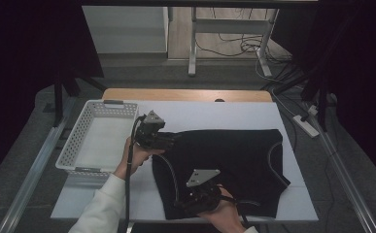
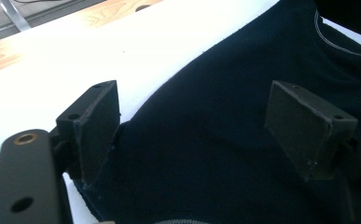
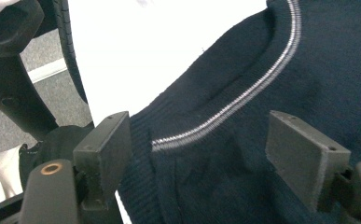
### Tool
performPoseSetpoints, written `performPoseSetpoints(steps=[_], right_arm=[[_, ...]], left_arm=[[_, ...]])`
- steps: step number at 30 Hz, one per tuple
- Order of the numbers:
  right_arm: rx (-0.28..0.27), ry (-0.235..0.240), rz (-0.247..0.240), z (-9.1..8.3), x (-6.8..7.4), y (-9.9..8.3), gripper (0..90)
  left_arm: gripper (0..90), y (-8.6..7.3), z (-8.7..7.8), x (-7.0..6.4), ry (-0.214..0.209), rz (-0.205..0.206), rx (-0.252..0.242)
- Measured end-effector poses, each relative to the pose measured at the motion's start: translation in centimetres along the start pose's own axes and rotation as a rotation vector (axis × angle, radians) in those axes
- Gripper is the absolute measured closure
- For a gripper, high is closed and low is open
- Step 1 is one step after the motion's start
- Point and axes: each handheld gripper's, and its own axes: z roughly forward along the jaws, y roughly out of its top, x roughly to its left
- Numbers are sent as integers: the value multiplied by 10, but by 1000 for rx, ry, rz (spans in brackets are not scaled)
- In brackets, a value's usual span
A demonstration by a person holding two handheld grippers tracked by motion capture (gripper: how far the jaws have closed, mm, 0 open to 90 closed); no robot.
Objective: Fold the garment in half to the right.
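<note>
Worktop point(image 1: 214, 114): a white surface with a strip of bare wood along its far edge. Dark knitted sweater point(image 1: 229, 165): lies flat on the right half of the worktop, reaching the near edge; a pale stripe trims its ribbed border. White perforated basket point(image 1: 81, 131): stands at the worktop's left edge, well apart from the sweater. Left claw point(image 2: 192, 126): held in the person's left hand point(image 1: 136, 156) at the sweater's far left corner; the jaws stand wide apart, one at the fabric's edge and one over the cloth, gripping nothing. Right claw point(image 3: 215, 149): held in the person's right hand point(image 1: 224, 213) at the sweater's near edge, close to its near left corner; the jaws are likewise spread, straddling the striped border without clamping it.
</note>
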Motion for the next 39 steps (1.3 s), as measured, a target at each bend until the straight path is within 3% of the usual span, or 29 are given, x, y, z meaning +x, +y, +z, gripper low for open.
performPoseSetpoints(steps=[21, 31, 39], right_arm=[[133, -36, -8, 44, 22, 12, 66], [172, -84, -22, 57, 35, 12, 30], [210, -153, -76, 62, 42, 11, 49]], left_arm=[[189, 0, -1, 0, -2, 1, -4], [189, 0, -1, -1, -3, 2, -6], [189, 0, -1, 0, -3, 0, -4]])
